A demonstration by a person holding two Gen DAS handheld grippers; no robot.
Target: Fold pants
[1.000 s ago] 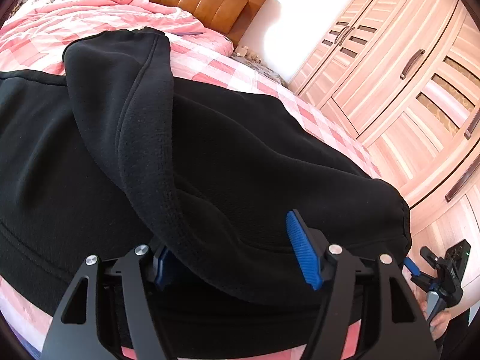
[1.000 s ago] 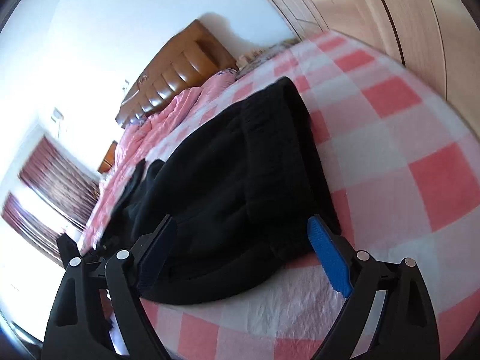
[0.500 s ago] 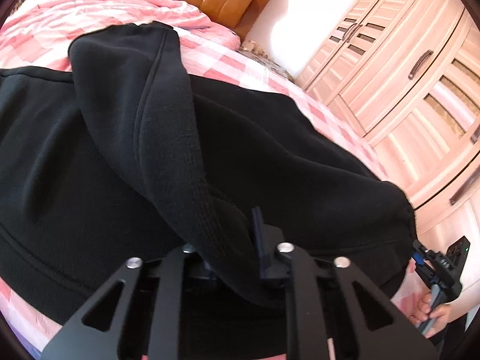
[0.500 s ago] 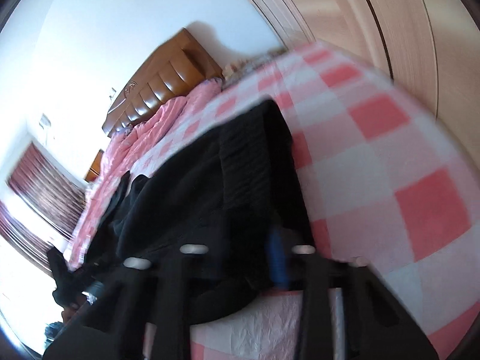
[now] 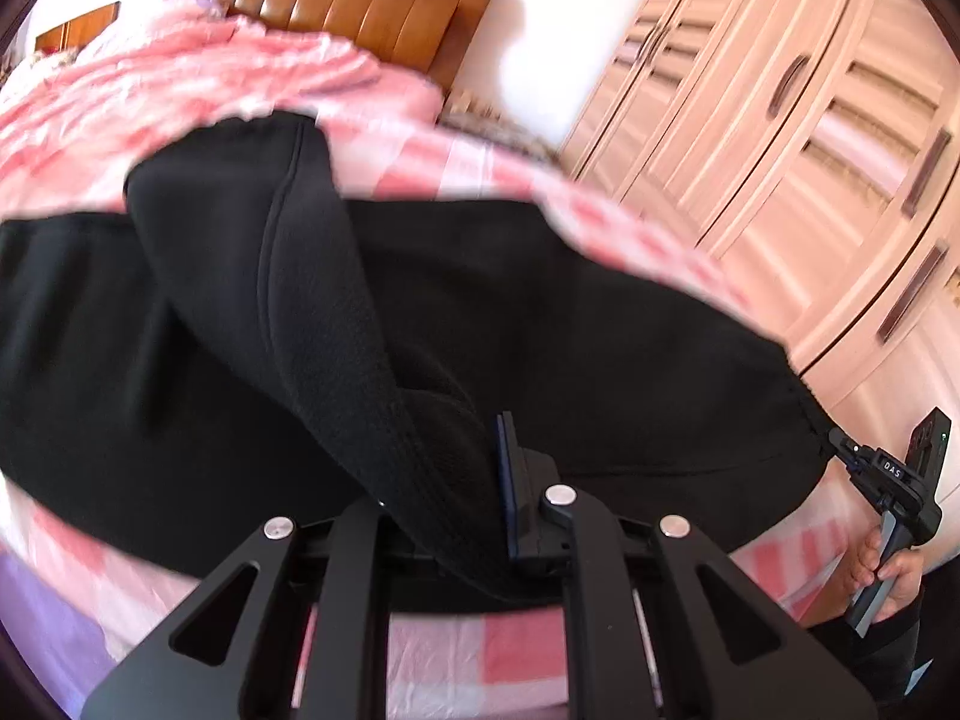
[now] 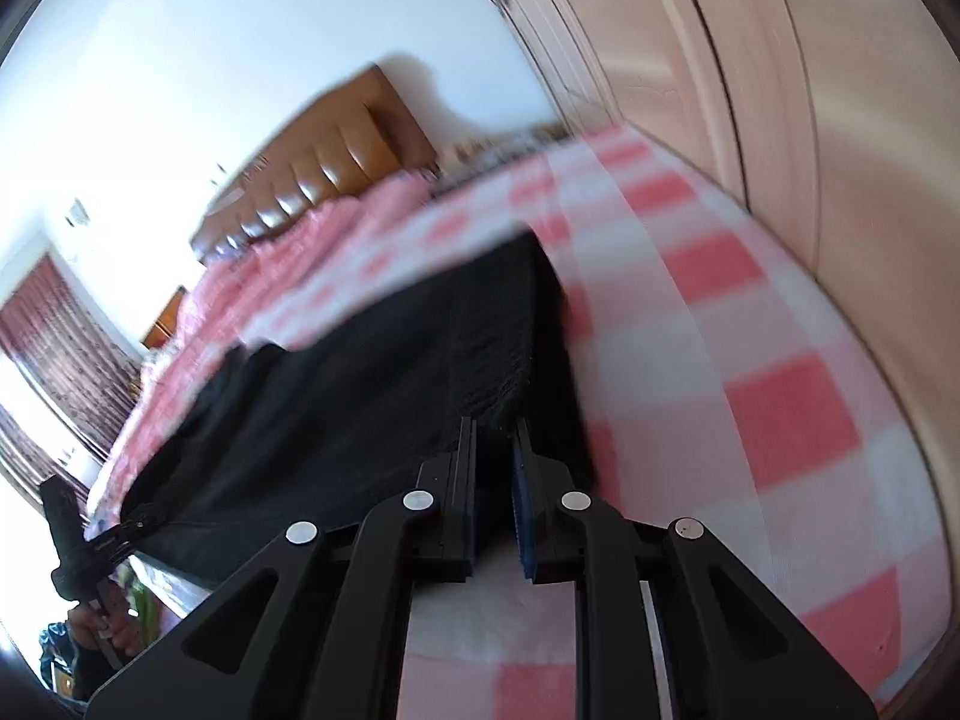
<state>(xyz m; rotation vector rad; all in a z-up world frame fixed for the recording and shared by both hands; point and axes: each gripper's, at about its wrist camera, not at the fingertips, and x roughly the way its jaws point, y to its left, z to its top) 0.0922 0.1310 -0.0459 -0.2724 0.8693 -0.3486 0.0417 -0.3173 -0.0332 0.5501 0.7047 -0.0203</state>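
Both grippers apparently clamping black pants (image 5: pixel 540 324)

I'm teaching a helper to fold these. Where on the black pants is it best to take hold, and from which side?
Take the black pants by their near edge, coming in from the foot of the bed. That edge hangs free toward the person, so jaws can slip around it. The left gripper is pinching a bunched fold there, and the right gripper the ribbed corner, probably far enough apart to lift the cloth evenly.
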